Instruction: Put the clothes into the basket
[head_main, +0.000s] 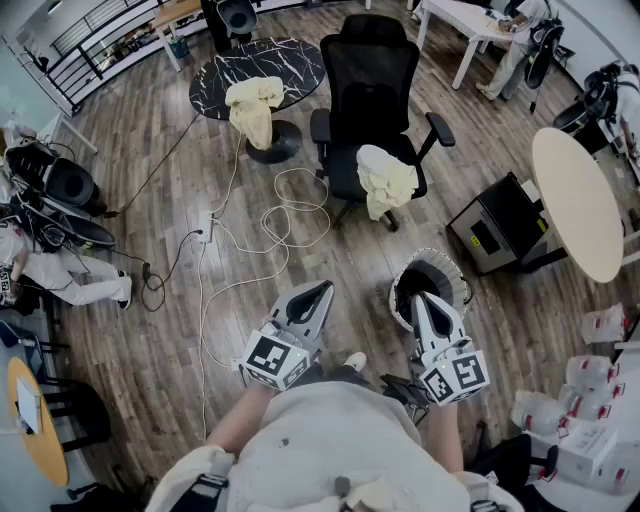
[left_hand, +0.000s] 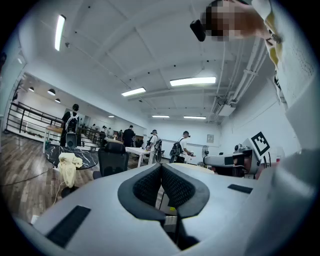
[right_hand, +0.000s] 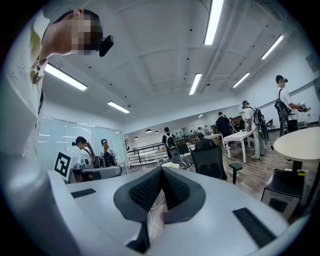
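A pale yellow cloth (head_main: 252, 105) hangs over the edge of the round black marble table (head_main: 290, 62). A second one (head_main: 386, 180) lies on the seat of the black office chair (head_main: 372, 75). The white mesh basket (head_main: 452, 265) stands on the floor in front of the chair. My right gripper (head_main: 421, 300) is held over the basket's near rim, shut and empty. My left gripper (head_main: 312, 297) hovers to the basket's left, also shut and empty. The left gripper view shows its tips (left_hand: 161, 167) together, with the table cloth (left_hand: 70, 162) far off. The right gripper (right_hand: 161, 172) points level at the chair (right_hand: 210, 160).
White cables (head_main: 270, 225) and a power strip (head_main: 205, 228) lie on the wooden floor between me and the table. A black box (head_main: 500, 230) and a round beige table (head_main: 578, 200) stand to the right. White bags (head_main: 590, 400) pile at the right. People stand at the room's edges.
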